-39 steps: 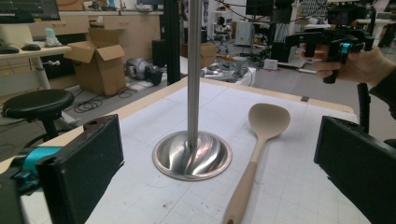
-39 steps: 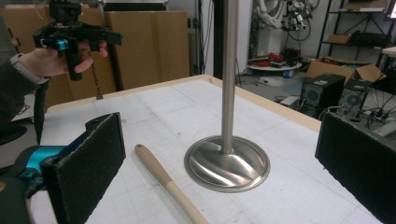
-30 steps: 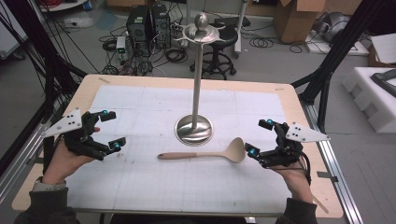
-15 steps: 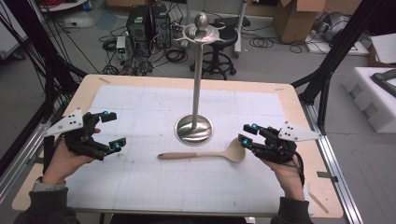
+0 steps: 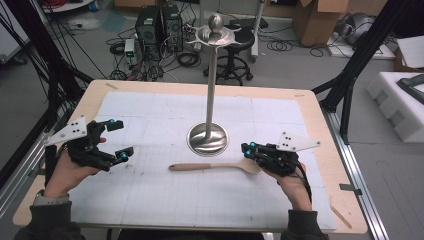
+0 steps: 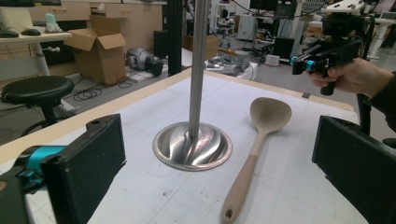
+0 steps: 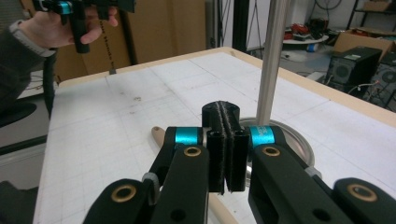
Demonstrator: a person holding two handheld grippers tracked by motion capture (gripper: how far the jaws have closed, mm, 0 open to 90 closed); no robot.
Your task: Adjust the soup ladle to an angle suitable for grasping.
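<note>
Pale wooden spoon [image 5: 216,166] lying flat on the white surface [image 5: 150,200], long axis crosswise, bowl toward right tongs [image 5: 246,148], just closed, pads together above the bowl, empty, left tongs [image 5: 119,140] wide, well apart.

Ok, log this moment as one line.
right gripper: shut, empty, above spoon bowl | left gripper: open, idle | wooden spoon: flat beside metal stand

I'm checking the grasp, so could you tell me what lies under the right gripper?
The wooden spoon on the white mat; the right gripper, jaws shut, covers part of its bowl.
</note>
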